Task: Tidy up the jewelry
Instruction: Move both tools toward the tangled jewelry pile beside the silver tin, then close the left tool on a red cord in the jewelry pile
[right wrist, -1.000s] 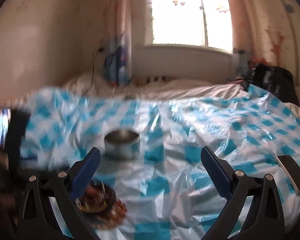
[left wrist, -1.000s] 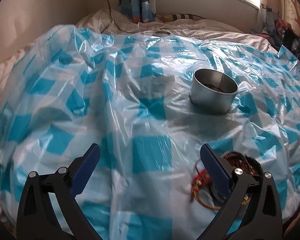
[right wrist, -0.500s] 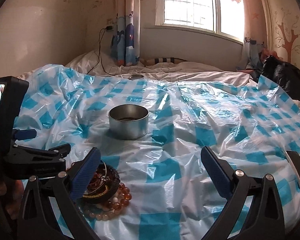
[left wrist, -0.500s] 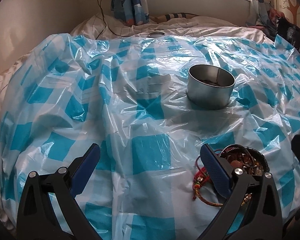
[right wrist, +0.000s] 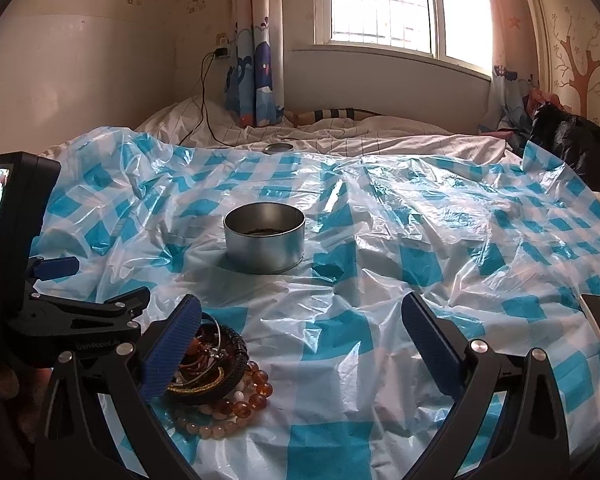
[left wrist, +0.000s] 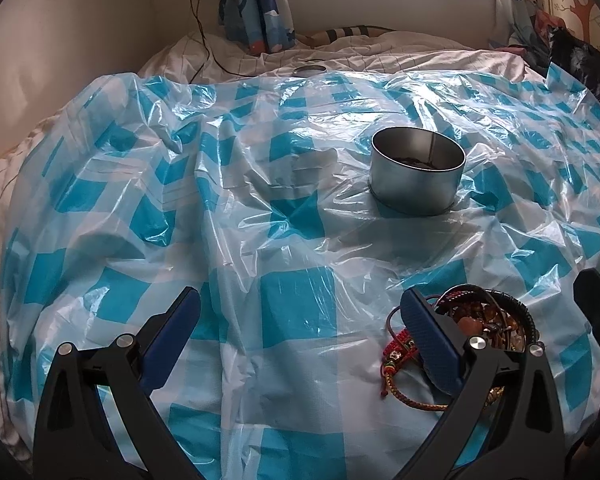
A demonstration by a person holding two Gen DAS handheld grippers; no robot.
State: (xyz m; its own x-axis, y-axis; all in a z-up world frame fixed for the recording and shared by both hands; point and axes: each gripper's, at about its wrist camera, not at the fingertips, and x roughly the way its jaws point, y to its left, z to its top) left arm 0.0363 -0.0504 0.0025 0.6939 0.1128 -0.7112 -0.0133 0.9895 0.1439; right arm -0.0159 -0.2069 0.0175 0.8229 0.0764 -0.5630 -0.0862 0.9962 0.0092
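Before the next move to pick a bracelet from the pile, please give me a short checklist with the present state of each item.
1. Left gripper open, empty: ok.
2. Right gripper open, empty: ok.
3. Round tin upright, lid off: ok.
4. Jewelry pile within view of both cameras: ok.
5. Red braided bracelet free of the other pieces: cannot tell.
6. Plastic sheet flat under the pile: not ok, wrinkled.

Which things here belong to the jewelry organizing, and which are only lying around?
For the job:
pile of bracelets
round metal tin
left gripper and right gripper, both open

Lying about:
checked plastic sheet
tin lid
charger cable
black bag
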